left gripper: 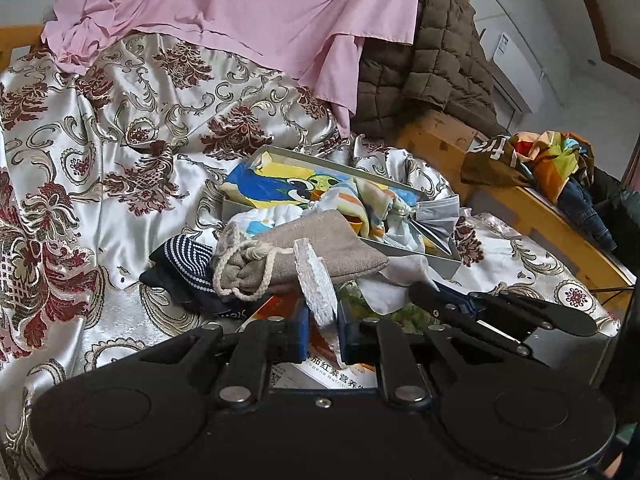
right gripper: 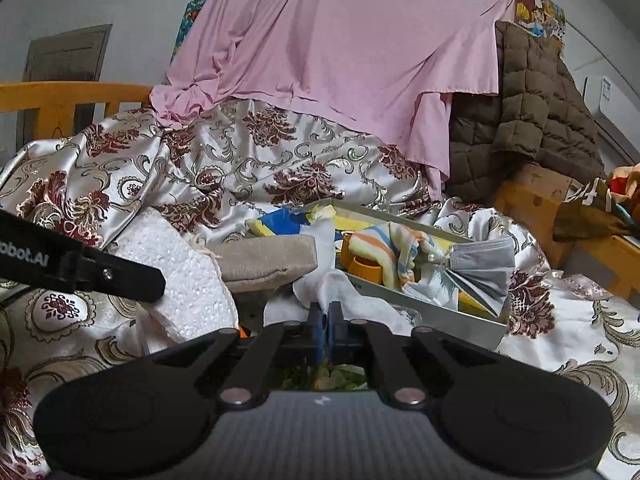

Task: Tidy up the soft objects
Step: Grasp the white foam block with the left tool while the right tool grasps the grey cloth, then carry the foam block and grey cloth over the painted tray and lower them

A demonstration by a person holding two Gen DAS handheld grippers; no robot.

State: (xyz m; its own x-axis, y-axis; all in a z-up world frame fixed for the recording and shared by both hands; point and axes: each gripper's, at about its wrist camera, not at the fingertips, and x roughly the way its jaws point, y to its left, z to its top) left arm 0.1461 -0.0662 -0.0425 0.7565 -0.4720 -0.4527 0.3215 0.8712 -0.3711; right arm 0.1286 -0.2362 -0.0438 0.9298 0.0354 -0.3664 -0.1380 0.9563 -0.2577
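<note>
Soft foam piece [left gripper: 316,284] sits pinched in the left gripper [left gripper: 323,330], just in front of the grey box [left gripper: 452,258] on the bed. Right gripper [right gripper: 325,320] looks clenched on nothing. Next, lift the foam over and drop it in the box

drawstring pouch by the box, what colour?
Beige-grey linen pouch with an off-white cord; shows best in the left wrist view.

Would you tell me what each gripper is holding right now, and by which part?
The left gripper pinches the white foam pad by its lower edge. The right gripper is shut with nothing visible between its fingers.
</note>
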